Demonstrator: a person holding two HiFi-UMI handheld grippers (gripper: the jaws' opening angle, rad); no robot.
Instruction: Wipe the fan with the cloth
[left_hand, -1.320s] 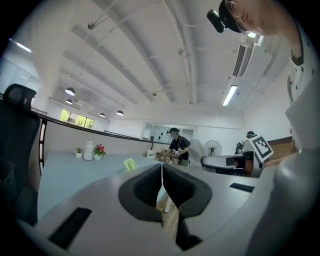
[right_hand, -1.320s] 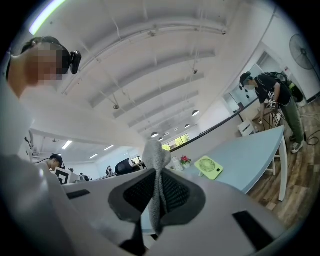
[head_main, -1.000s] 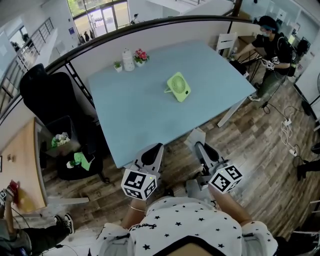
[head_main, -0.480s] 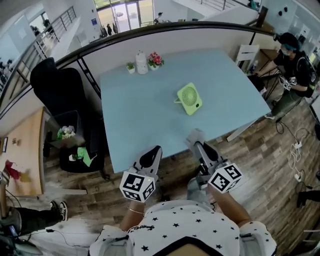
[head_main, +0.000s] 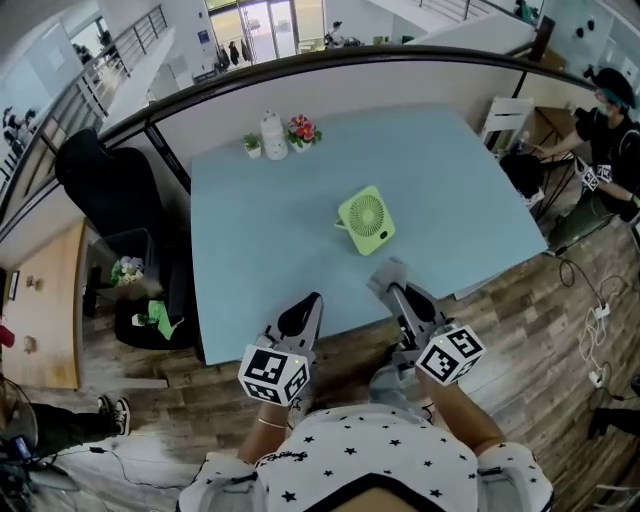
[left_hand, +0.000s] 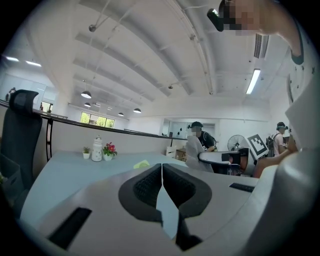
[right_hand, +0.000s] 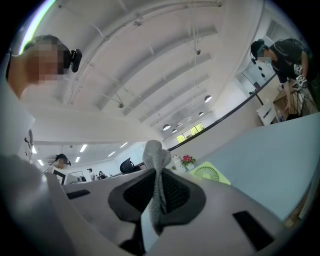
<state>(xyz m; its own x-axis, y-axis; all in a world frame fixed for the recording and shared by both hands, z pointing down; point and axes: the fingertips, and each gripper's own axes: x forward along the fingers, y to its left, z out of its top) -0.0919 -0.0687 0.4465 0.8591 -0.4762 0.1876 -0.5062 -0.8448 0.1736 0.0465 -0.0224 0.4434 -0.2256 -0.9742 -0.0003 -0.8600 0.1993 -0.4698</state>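
Observation:
A small light-green fan (head_main: 366, 220) lies tilted near the middle of the pale blue table (head_main: 260, 250). Both grippers hang in front of the table's near edge, well short of the fan. My left gripper (head_main: 305, 305) is shut with nothing between its pads (left_hand: 150, 186); the fan (left_hand: 142, 164) shows as a small green shape far beyond it. My right gripper (head_main: 395, 285) is shut on a grey cloth (head_main: 387, 270). In the right gripper view the cloth (right_hand: 156, 160) sticks up from between the jaws, with the fan (right_hand: 210, 172) beyond it to the right.
A white jar (head_main: 273, 135) and small flower pots (head_main: 303, 130) stand at the table's far edge. A black office chair (head_main: 110, 190) is at the left, beside a wooden desk (head_main: 40, 300). A white chair (head_main: 505, 115) and a person (head_main: 610, 120) are at the right.
The table and fan have come nearer to both grippers in the head view. The grippers keep their pose, the right one still holding the cloth.

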